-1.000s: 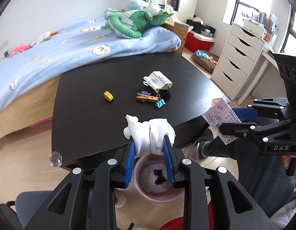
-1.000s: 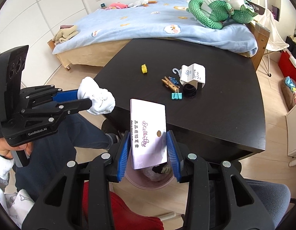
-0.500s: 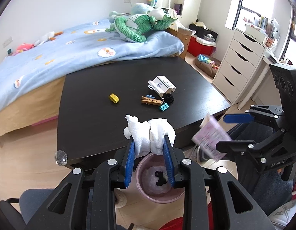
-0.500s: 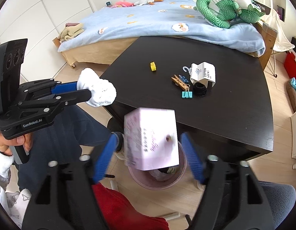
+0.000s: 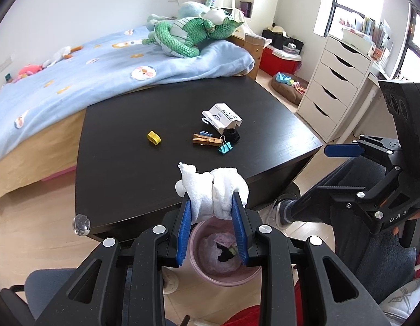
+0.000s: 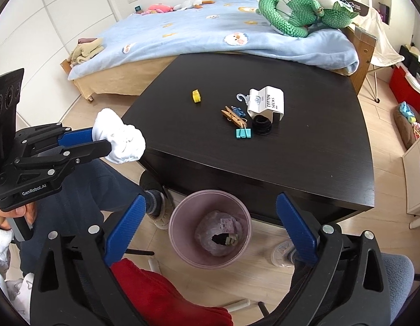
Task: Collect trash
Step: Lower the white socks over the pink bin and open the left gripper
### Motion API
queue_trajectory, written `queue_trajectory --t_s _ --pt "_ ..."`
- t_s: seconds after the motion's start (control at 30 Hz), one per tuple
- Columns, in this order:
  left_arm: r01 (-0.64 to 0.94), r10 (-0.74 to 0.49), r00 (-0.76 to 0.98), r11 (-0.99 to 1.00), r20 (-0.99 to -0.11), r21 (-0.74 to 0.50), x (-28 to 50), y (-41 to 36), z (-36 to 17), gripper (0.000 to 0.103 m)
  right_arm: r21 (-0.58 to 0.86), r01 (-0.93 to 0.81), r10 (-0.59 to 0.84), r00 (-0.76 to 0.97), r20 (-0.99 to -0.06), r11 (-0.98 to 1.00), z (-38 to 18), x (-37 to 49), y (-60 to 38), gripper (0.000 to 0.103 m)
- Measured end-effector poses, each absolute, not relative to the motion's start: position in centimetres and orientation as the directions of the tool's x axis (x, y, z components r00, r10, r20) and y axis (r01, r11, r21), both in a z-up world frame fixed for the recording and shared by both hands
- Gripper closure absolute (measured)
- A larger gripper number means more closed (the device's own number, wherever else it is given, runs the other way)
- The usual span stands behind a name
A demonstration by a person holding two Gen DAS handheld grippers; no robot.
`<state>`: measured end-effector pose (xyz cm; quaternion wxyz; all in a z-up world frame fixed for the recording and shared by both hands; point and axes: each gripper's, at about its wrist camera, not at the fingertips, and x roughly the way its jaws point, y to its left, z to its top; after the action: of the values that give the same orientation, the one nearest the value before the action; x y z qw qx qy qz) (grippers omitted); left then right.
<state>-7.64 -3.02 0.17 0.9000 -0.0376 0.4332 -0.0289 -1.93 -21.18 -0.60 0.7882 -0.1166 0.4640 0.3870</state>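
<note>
The left gripper (image 5: 212, 212) is clamped on a white wad (image 5: 214, 187), which bulges above the blue pads and sits wider than it is tall, its long axis running across the jaws. Directly below it in the left wrist view is the pink bin (image 5: 223, 255) on the floor, just in front of the table's near edge; the wad looks roughly over the bin's mouth, perhaps a little toward the table side, though depth is hard to judge. In the right wrist view the wad (image 6: 120, 141) hangs beside the table's near left corner, up and left of the bin (image 6: 210, 231).

The right gripper (image 6: 210, 228) stands wide apart and empty, with the bin centred between its pads. A pale pink card (image 6: 227, 222) lies inside on crumpled plastic.

So the left hand's load is the next to go, and the move is likely a straight release, or a small shift toward the person first.

Farther on, the table (image 5: 123, 168) carries a clothespin (image 5: 207, 140), a teal clip (image 5: 225, 148), a black roll (image 5: 231, 135), a sock label (image 5: 223, 115) and a yellow piece (image 5: 154, 137), all mid-table and nearer the right gripper.
</note>
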Motion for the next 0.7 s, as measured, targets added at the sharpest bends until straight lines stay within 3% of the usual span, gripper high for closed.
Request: queue_trajectory --t_s 0.7 --pt "0.110 -0.143 0.603 0.989 -0.785 -0.095 -7.2 -5.9 0.1 0.074 0.129 -0.647 0.457 0.369 -0.810 0.752 0.6 -0.7 -24.1 0.006"
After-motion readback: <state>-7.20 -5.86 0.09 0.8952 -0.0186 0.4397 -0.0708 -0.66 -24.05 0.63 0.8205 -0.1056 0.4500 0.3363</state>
